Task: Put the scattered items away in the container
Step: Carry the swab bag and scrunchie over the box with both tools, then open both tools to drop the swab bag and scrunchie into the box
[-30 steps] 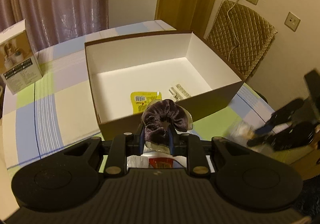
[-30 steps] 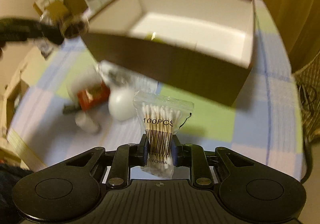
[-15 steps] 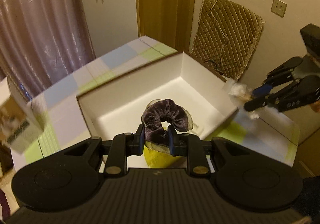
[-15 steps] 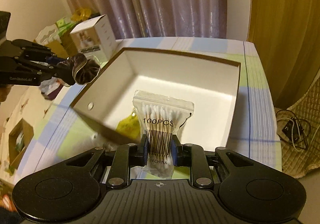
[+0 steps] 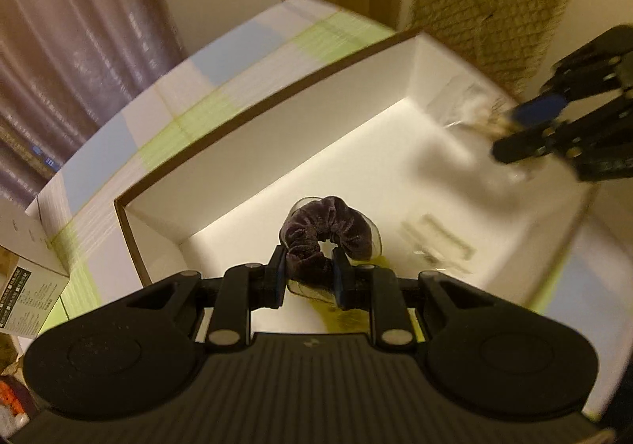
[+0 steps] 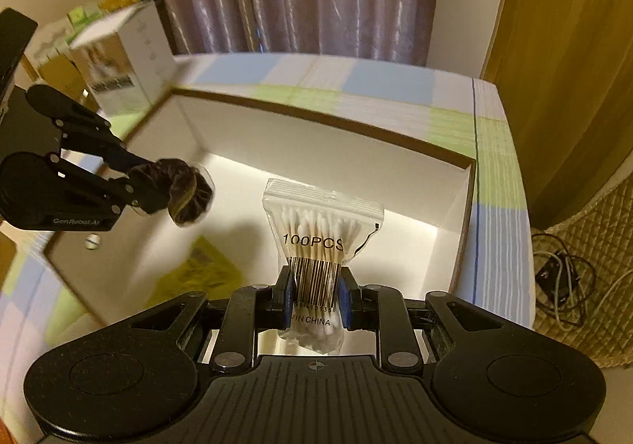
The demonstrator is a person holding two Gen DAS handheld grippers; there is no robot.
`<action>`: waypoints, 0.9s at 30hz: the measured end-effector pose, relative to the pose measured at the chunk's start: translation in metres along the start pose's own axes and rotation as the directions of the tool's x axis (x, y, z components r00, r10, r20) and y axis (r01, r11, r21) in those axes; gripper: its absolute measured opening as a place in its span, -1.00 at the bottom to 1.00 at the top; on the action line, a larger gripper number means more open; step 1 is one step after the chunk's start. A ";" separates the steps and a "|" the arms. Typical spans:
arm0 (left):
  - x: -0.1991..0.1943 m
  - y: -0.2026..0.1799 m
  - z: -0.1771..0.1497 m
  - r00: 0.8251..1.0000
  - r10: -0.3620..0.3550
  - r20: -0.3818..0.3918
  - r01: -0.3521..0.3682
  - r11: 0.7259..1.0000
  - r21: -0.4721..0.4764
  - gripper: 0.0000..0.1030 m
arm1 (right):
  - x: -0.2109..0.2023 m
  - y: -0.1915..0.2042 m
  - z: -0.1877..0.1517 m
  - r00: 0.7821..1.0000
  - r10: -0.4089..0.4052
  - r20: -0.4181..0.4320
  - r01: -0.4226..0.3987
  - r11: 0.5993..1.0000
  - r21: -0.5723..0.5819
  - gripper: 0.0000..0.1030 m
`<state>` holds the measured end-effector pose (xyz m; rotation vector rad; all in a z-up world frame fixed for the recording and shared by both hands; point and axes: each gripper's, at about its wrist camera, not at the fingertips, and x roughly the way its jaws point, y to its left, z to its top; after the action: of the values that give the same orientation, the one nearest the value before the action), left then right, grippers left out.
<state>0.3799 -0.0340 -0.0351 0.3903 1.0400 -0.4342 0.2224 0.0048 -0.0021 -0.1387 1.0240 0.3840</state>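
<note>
Left tongs (image 5: 308, 272) clamp dark velvet scrunchie (image 5: 324, 234); right tongs (image 6: 315, 295) clamp cotton-swab bag (image 6: 316, 242).

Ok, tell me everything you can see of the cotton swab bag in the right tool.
The cotton swab bag is a small clear plastic zip pouch packed with white-tipped, pale-stemmed swabs, printed "100PCS" above a black barcode and "IN CHINA" below. The right tool is shut on it, pinching it at the barcode so the plastic bunches into a waist there. It stands upright, zip seal on top, its lower end hanging below the pads. It hangs over the open white box and touches nothing else.
</note>
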 end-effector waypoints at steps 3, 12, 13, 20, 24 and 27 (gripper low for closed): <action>0.017 0.002 0.001 0.999 0.030 -0.021 -0.030 0.999 0.017 -0.64 | 0.016 -0.002 0.004 0.999 -0.021 -0.034 0.020 1.000 -0.020 -0.52; 0.036 0.006 0.006 0.999 0.035 -0.037 -0.033 0.998 0.061 -0.64 | 0.046 -0.011 0.020 0.996 -0.047 -0.070 0.042 0.997 -0.071 -0.52; 0.039 0.007 0.006 0.998 0.037 -0.044 -0.035 0.997 0.063 -0.64 | 0.048 -0.011 0.022 0.996 -0.047 -0.073 0.041 0.996 -0.074 -0.52; 0.059 0.014 0.007 0.996 0.043 -0.075 -0.038 0.997 0.066 -0.64 | 0.064 -0.013 0.024 0.994 -0.017 -0.105 0.007 0.995 -0.099 -0.52; 0.068 0.015 0.008 0.995 0.047 -0.083 -0.041 0.997 0.064 -0.64 | 0.071 -0.014 0.025 0.993 -0.013 -0.113 0.002 0.995 -0.099 -0.52; 0.074 0.015 0.010 0.995 0.050 -0.082 -0.046 0.998 0.053 -0.64 | 0.074 -0.015 0.026 0.994 -0.015 -0.112 0.005 0.996 -0.092 -0.52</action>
<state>0.4276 -0.0380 -0.0939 0.4819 1.0996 -0.4050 0.2830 0.0169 -0.0525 -0.2505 1.1171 0.4179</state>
